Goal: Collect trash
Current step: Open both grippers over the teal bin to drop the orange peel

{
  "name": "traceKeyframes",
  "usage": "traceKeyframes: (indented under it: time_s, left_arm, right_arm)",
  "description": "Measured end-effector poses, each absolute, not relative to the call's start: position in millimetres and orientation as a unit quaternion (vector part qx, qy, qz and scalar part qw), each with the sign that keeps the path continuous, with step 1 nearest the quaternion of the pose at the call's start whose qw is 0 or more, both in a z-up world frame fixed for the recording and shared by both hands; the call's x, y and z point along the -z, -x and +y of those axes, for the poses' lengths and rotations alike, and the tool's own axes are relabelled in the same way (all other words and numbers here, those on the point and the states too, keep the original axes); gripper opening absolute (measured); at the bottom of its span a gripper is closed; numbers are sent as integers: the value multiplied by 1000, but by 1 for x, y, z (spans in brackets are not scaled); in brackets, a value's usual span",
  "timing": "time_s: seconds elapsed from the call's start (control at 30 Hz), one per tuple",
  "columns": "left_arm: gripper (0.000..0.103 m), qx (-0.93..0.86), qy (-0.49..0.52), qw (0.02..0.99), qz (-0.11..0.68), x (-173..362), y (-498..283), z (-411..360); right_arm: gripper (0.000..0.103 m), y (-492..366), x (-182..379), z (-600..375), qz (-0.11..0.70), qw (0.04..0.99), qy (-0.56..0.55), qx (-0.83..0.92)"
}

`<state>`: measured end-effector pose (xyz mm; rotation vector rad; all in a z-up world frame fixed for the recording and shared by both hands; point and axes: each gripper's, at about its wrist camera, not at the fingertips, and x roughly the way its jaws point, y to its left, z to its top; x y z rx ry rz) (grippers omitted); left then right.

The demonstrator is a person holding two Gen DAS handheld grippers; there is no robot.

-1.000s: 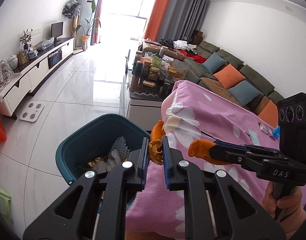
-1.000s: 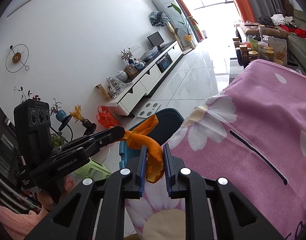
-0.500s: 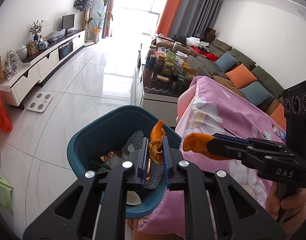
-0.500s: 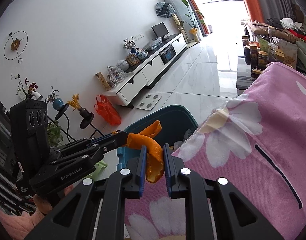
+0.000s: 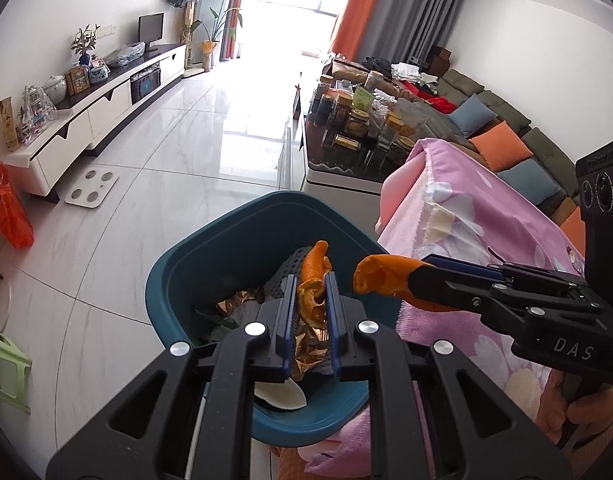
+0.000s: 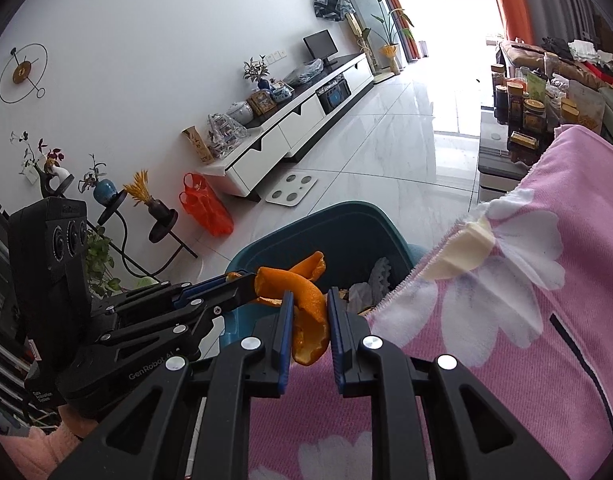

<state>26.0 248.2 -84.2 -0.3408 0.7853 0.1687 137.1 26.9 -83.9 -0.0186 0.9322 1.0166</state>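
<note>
My left gripper point(image 5: 310, 300) is shut on a curled piece of orange peel point(image 5: 312, 280) and hangs over the open teal trash bin point(image 5: 210, 256), which holds foam netting, foil wrappers and a white scrap. Coming in from the right in that view, my right gripper point(image 5: 416, 280) is shut on a second orange peel point(image 5: 380, 278) near the bin's right rim. In the right wrist view the right gripper point(image 6: 309, 320) clamps its peel point(image 6: 306, 328) above the edge of the pink cloth, with the bin point(image 6: 266, 252) just ahead and the left gripper point(image 6: 242, 284) at the left.
A table under a pink flowered cloth point(image 5: 486, 232) stands right of the bin. Behind it a dark coffee table point(image 5: 346, 160) carries several jars, with a sofa point(image 5: 506, 136) at the far right. A white TV cabinet point(image 5: 86, 120), a scale point(image 5: 92, 186) and a red bag point(image 5: 6, 212) lie left.
Both grippers have moved left and down from above the pink cloth toward the bin, each still holding its peel. The left one now hangs over the bin's opening.
</note>
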Motion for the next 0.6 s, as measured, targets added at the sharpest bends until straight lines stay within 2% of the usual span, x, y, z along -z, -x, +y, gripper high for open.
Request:
traceKeyframes:
  time_s: [0.47, 0.53, 0.6]
  left_arm:
    - [15, -90, 171, 895, 401, 104, -41, 249]
    - [22, -90, 172, 895, 403, 106, -41, 250]
    - [36, -95, 170, 895, 402, 107, -41, 250]
  right_arm:
    - [18, -139, 95, 47, 447, 768, 16, -459]
    - [23, -139, 96, 45, 449, 768, 14, -457]
    - [25, -140, 96, 41, 448, 769, 12, -456]
